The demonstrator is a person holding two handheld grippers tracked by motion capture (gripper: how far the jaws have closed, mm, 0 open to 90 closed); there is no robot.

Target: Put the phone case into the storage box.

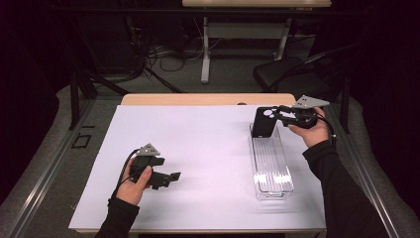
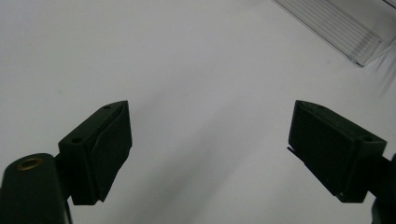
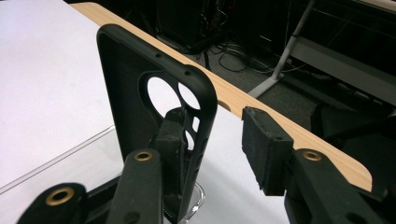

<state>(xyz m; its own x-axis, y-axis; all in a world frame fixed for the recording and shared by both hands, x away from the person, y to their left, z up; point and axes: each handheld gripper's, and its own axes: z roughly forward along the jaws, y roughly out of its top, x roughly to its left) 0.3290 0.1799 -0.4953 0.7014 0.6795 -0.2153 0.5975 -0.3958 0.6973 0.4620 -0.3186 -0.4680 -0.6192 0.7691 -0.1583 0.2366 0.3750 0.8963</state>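
Observation:
A black phone case [image 1: 262,122] [image 3: 126,93] with round camera cut-outs stands upright, its lower end in the far end of a long clear plastic tray [image 1: 271,163] [image 3: 56,158]. My right gripper [image 1: 278,115] [image 3: 215,126] is at the case's right side, jaws apart. One finger [image 3: 173,135] sits against the case's hollow inner face. The other pad [image 3: 264,149] stands clear of the case's rim. My left gripper [image 1: 171,178] [image 2: 210,140] rests low over the white sheet at the front left, open with nothing between its jaws.
A white sheet [image 1: 198,148] covers the table, with a wooden edge [image 1: 198,99] along the far side. A corner of the clear tray [image 2: 336,23] lies ahead of the left gripper. A dark chair [image 1: 282,74], cables and another table's legs are on the floor beyond.

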